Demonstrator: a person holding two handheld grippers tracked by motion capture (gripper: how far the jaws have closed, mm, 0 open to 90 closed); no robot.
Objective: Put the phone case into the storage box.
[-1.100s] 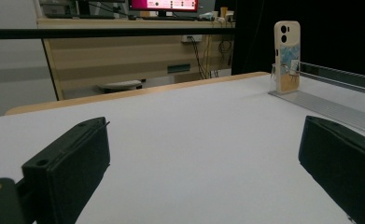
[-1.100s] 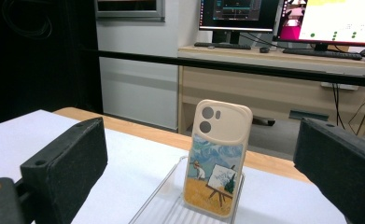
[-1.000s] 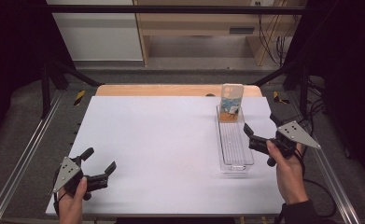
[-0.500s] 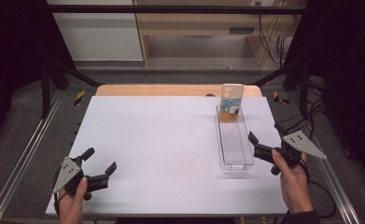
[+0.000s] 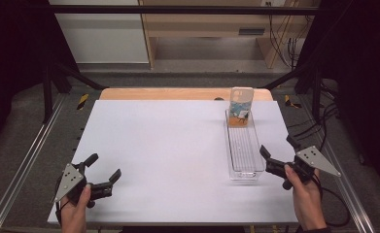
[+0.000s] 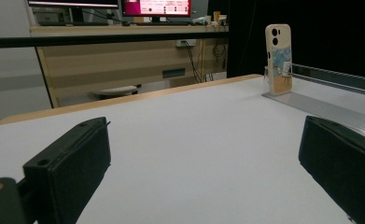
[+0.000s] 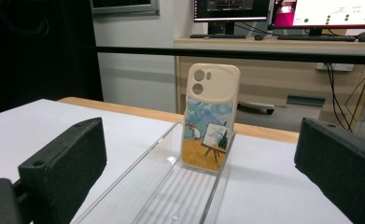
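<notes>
A white table [image 5: 168, 145] carries a clear tray [image 5: 245, 150] near its right edge; a phone case [image 5: 240, 107] stands upright at the tray's far end; the right gripper [image 5: 281, 154], jaws spread and empty, has drawn back from beside the tray toward its near end within 1 second, suggesting the placement is done; the left gripper [image 5: 104, 167] waits open, well left of the tray.

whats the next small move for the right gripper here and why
Probably ease the right gripper forward along the clear tray toward the phone case. Its jaws are open and empty at the tray's near end, while the case stands upright at the far end, framed between the jaws in the right gripper view.
</notes>
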